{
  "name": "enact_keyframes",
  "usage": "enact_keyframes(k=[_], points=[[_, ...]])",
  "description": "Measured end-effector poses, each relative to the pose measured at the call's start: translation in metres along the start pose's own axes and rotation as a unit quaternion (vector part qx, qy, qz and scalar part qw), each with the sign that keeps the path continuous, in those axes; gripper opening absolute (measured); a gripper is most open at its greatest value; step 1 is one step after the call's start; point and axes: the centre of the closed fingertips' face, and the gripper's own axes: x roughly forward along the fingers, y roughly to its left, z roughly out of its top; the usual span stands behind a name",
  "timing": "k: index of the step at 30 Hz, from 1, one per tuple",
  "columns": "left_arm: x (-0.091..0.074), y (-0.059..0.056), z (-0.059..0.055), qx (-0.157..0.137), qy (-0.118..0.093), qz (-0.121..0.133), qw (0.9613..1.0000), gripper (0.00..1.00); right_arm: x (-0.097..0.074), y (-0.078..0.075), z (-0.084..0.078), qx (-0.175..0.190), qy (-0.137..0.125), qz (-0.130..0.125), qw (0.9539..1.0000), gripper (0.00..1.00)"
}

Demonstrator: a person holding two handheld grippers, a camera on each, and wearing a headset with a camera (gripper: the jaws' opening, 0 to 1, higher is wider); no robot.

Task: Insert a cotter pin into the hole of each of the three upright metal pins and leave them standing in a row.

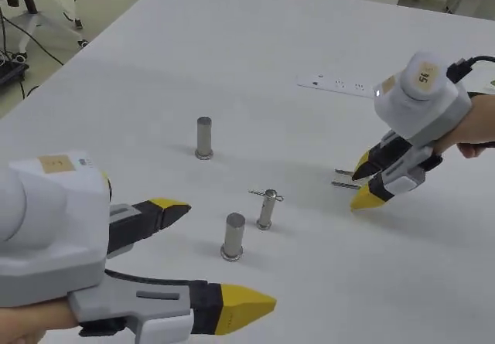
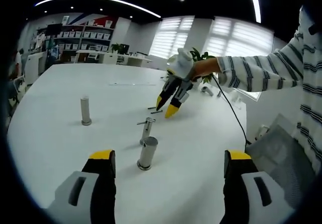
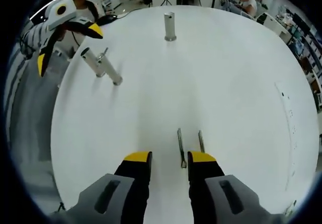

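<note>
A matte white surface (image 1: 155,66) carries three short, smooth steel pins standing upright. The middle pin (image 1: 267,209) has a thin wire cotter pin (image 1: 259,194) crosswise through its top. The near pin (image 1: 233,236) and far pin (image 1: 204,137) are plain cylinders with flared bases. Two loose cotter pins (image 3: 180,146) lie just ahead of the right gripper (image 1: 358,183), whose yellow-tipped fingers are slightly parted, holding nothing. The left gripper (image 1: 213,255) has its fingers spread wide. The digits on the right gripper's round tan sticker (image 1: 424,76) are unclear.

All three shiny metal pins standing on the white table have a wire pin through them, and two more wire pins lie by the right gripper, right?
No: just one upright silver metal pin has a thin wire cotter pin through it; the head view shows the other two bare. Two loose cotter pins do lie by the right gripper.
</note>
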Motion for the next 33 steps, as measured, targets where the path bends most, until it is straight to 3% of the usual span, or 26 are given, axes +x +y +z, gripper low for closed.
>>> enact_keyframes(k=[1, 10, 18, 25, 28, 33], points=[[0.0003, -0.0002, -0.0004, -0.002, 0.001, 0.0, 1.0, 0.9, -0.0006, -0.0026, 0.0027, -0.021, -0.003, -0.002, 0.9998, 0.27], [-0.0015, 0.0002, -0.0026, 0.001, 0.005, 0.008, 1.0, 0.91, -0.0006, -0.0016, 0.0013, -0.024, 0.014, -0.015, 0.9995, 0.18], [-0.0041, -0.0009, -0.0059, -0.005, 0.01, 0.014, 0.9998, 0.9, 0.0006, 0.0008, -0.0005, -0.058, 0.034, -0.017, 0.9975, 0.09], [-0.0061, -0.004, -0.0063, -0.005, 0.007, 0.016, 0.9998, 0.89, 0.002, -0.003, -0.0015, -0.048, 0.055, -0.042, 0.9964, 0.04], [-0.007, -0.0052, -0.0056, -0.005, 0.006, 0.016, 0.9998, 0.89, 0.0018, -0.0035, -0.002, -0.02, 0.053, -0.051, 0.9971, 0.04], [-0.0078, -0.0081, -0.0039, -0.004, 0.004, 0.015, 0.9999, 0.88, 0.0015, -0.004, -0.0021, -0.011, 0.045, -0.058, 0.9973, 0.03]])
